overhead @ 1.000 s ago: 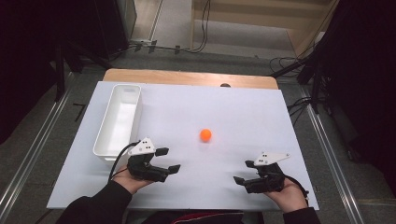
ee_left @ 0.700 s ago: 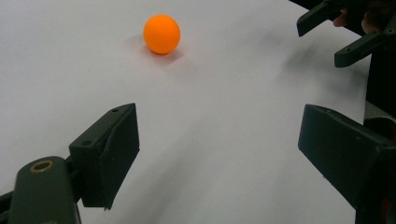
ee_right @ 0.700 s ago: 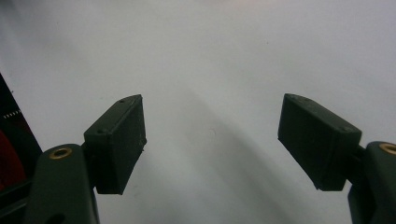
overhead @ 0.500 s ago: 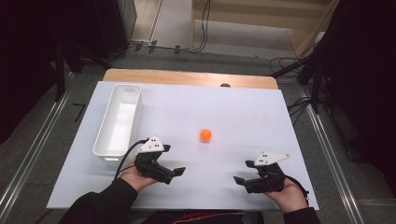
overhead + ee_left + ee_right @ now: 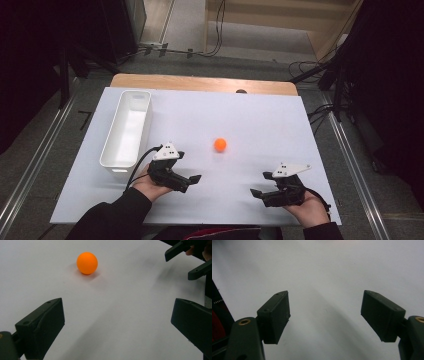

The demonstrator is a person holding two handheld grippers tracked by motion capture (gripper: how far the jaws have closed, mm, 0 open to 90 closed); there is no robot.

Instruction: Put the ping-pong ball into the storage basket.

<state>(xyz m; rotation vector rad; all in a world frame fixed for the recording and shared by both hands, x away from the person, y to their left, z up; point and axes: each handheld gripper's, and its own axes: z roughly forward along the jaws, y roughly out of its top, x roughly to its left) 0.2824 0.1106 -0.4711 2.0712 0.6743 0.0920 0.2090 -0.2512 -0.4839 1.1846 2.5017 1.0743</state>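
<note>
An orange ball [image 5: 220, 145] rests on the white table [image 5: 280, 130], near its middle. My left gripper [image 5: 188, 168] hovers low over the table, below and to the left of the ball, and points toward it. Its jaws have just been opening and now stand wide with nothing between them. In the left gripper view the ball [image 5: 87, 263] lies ahead and left of the gap of the left gripper [image 5: 117, 322], well apart from it. My right gripper [image 5: 260, 184] sits near the front right, open and empty, and its own view has the right gripper [image 5: 324, 312] over bare table.
A long white bin [image 5: 127, 127] stands empty along the table's left side, just beyond the left hand. A wooden strip [image 5: 200, 82] runs along the far edge. The right gripper's jaws [image 5: 190, 257] reach into the left gripper view at top right.
The left gripper's jaws have spread wider and the hand has shifted slightly right, toward the ball. The right gripper and the ball have stayed put.
</note>
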